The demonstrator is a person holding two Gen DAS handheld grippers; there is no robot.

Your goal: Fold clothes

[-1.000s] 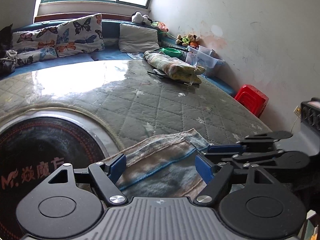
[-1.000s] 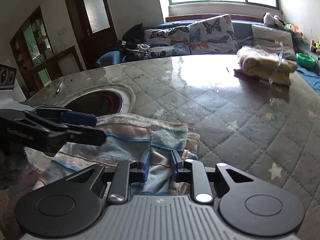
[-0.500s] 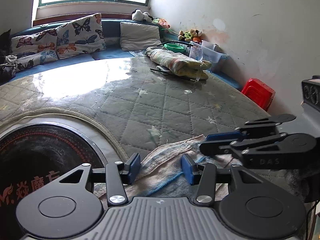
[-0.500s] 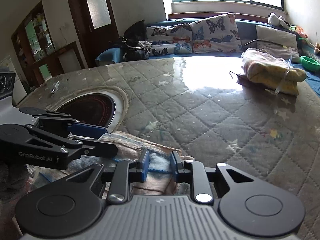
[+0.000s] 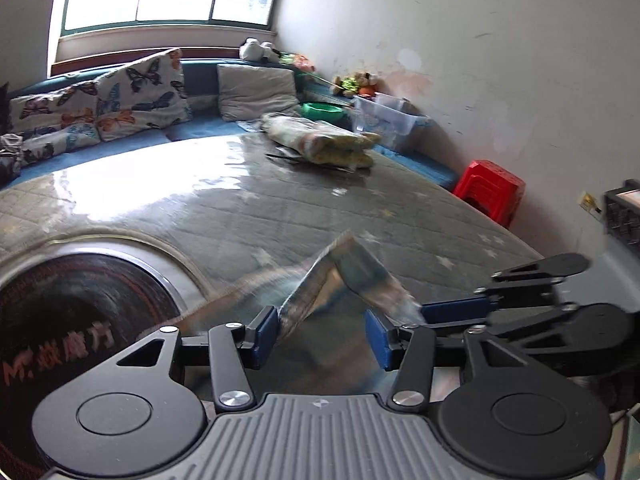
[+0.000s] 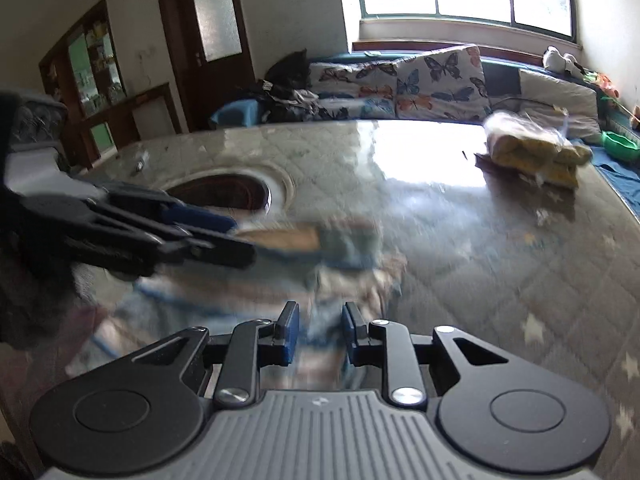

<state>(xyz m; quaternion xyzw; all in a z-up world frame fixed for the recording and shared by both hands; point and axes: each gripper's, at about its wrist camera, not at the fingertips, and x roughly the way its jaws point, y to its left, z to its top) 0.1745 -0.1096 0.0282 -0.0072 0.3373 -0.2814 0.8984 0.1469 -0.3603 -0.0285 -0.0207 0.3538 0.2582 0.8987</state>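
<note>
Striped towel (image 5: pixel 344 280), blurred, lifted btwn L gripper (image 5: pixel 322 334) jaws, apart; R gripper (image 6: pixel 318 334) jaws clamp its edge.

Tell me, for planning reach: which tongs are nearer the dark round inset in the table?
Left. The left tongs hover just beside the dark round inset; the right tongs sit on the far side of the left ones from it.

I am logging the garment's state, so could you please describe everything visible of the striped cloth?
The striped cloth is soft, towel-like fabric in faded tan and blue bands, blurred by motion. A fold peaks above the quilted table cover. It lies between the open left tongs and runs into the right tongs, whose pads are apart.
</note>
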